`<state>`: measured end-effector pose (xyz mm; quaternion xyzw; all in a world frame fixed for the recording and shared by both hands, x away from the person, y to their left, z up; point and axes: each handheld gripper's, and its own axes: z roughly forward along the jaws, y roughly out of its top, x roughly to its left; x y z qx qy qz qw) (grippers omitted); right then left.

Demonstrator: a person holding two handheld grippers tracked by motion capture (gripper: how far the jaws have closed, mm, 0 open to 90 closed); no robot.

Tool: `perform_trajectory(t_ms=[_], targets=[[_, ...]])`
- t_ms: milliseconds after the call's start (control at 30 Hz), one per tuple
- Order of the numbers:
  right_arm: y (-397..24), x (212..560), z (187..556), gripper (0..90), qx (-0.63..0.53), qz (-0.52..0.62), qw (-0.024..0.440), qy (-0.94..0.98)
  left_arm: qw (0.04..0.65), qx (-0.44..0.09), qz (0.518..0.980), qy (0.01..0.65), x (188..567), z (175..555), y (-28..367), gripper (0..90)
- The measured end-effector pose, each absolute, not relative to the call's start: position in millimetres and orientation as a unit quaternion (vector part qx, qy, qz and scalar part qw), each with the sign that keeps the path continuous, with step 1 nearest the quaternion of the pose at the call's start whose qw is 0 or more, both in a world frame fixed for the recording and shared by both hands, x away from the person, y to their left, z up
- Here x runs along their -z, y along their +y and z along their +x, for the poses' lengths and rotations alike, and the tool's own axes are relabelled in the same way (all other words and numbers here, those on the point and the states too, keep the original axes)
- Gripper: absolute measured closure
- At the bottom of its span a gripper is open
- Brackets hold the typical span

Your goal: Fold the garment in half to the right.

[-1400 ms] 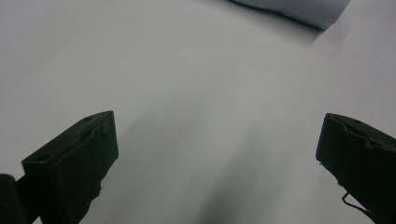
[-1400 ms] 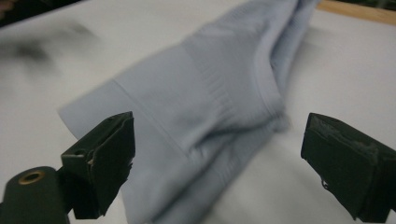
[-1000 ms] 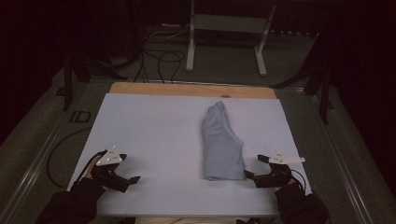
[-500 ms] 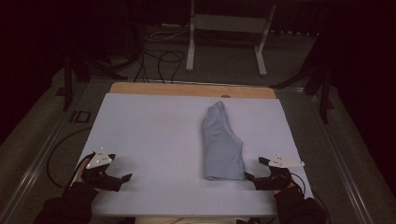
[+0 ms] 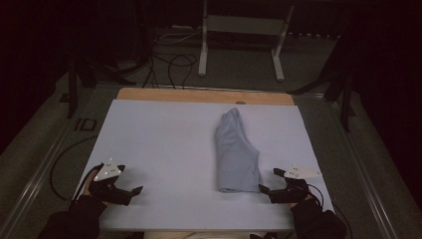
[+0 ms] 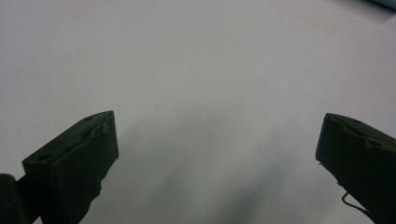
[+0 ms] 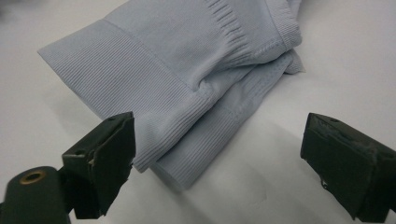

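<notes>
So the table [image 5: 164, 149] is covered with a plain pale grey-white sheet, totally smooth, and a strip of bare wood shows along its far edge near the top middle of the high view. The room around it is really dark: greyish floor, a tangle of black cables [image 5: 169, 62] in the upper left of the frame, and a light metal stand [image 5: 241, 37] with two legs at the top centre. Dark posts stand at the left and right sides. No logos, labels or writing that I can read anywhere. The folded light-blue garment [image 5: 235, 152] lies right of centre on the sheet, long and narrow, running from the far edge toward the near one; up close in the right gripper view you can see ribbed knit cuffs or hems stacked at its near end [image 7: 187, 88]. The right tool [image 5: 266, 181] sits at the lower right of the high view, jaws spread wide, just beside that near end, with the ribbed edge lying between the jaws but not pinched. The left tool [image 5: 130, 193] is at the lower left, well apart from the garment, jaws also spread wide over bare sheet [image 6: 196, 84]. Dark sleeves come in from the bottom edge.
</notes>
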<state>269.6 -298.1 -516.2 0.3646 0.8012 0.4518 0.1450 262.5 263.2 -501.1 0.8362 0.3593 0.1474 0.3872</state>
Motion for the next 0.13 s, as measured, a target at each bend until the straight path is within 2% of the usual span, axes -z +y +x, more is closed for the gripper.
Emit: perform_trajectory(t_ms=[133], targets=[[-297.9, 515.5, 268.9, 10.0, -0.452, 0.364, 0.144, 0.801, 0.387, -0.148, 0.838, 0.354, 500.1, 262.1, 260.9, 0.2]])
